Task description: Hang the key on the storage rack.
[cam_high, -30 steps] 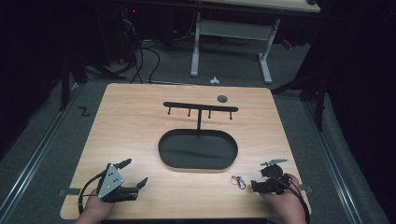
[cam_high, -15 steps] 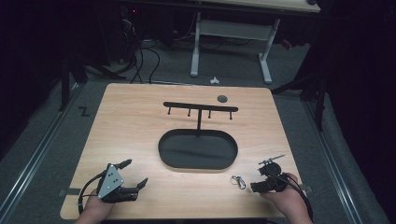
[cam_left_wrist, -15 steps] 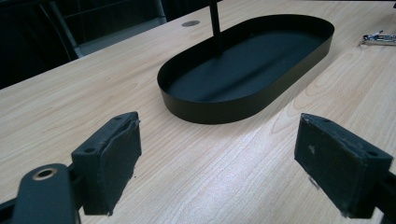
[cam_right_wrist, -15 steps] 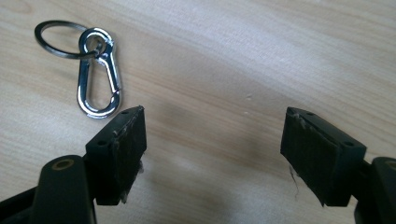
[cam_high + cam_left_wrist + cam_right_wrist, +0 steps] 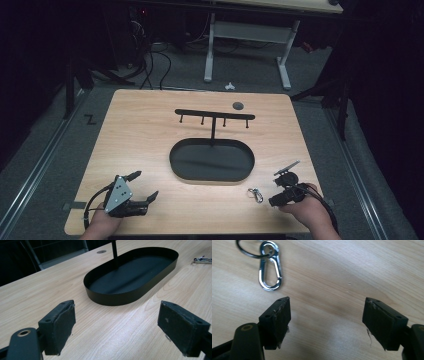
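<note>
1. Bench (image 5: 145,135): light wood top; a black oval tray (image 5: 212,161) sits at its centre, with a T-shaped hook rack (image 5: 214,116) rising from the tray's far end.
2. Your left tongs (image 5: 146,186) rest at the near left corner, jaws spread wide with nothing between them. In the left gripper view the pads (image 5: 60,325) frame bare wood, with the tray (image 5: 117,296) ahead.
3. Your right tongs (image 5: 325,323) are held near the near right corner, jaws wide apart and empty. In the high view you see them (image 5: 285,187) just right of the carabiner.
4. Silver carabiner (image 5: 270,268) on a key ring (image 5: 249,250) lies flat on the bench, just beyond the left-hand pad (image 5: 278,320), not touching it; it lies (image 5: 255,194) near the tray's near right rim.
5. A small dark disc (image 5: 238,105) lies near the far edge.
</note>
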Demonstrator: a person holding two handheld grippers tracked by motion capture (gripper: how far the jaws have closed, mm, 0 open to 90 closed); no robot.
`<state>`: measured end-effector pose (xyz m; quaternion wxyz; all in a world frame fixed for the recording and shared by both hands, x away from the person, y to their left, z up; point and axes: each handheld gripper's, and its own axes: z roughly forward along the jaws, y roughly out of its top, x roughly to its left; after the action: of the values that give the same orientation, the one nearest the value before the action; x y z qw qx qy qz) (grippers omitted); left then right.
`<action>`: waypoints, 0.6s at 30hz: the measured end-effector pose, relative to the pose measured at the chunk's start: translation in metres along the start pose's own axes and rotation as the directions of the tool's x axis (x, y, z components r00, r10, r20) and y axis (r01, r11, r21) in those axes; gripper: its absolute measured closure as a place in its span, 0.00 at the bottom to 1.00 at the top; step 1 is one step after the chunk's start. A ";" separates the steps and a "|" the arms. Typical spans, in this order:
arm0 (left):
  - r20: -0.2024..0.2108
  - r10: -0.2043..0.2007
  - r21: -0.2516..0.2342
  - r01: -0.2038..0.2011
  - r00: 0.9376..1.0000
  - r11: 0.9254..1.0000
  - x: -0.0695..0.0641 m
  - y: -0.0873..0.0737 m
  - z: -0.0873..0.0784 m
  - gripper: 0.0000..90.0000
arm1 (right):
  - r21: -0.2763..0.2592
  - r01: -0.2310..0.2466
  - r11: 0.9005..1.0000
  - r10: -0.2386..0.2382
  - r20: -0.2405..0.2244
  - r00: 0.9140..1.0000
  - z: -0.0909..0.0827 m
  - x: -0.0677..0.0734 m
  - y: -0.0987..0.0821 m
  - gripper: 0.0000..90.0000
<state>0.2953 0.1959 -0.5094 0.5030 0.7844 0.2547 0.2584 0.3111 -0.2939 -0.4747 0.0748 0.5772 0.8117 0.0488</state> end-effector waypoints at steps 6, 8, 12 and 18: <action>0.005 0.005 0.002 -0.005 1.000 1.000 -0.001 0.000 0.000 0.17 | 0.011 0.026 1.000 -0.025 -0.026 0.999 0.000 0.009 0.002 0.24; 0.005 0.004 0.003 -0.004 1.000 1.000 -0.001 0.000 0.000 0.17 | 0.009 0.031 0.999 -0.031 -0.027 0.999 0.002 0.011 0.003 0.25; 0.005 0.004 0.004 -0.004 1.000 1.000 0.000 0.000 0.000 0.17 | 0.015 0.049 0.999 -0.048 -0.039 0.998 0.003 0.018 0.007 0.30; 0.007 0.006 0.004 -0.006 1.000 1.000 0.000 0.000 0.000 0.17 | 0.010 0.094 0.996 -0.093 -0.066 0.994 0.005 0.030 0.013 0.43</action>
<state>0.2949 0.1956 -0.5091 0.5017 0.7871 0.2509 0.2567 0.3141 -0.2613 -0.4797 0.0467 0.5373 0.8401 0.0587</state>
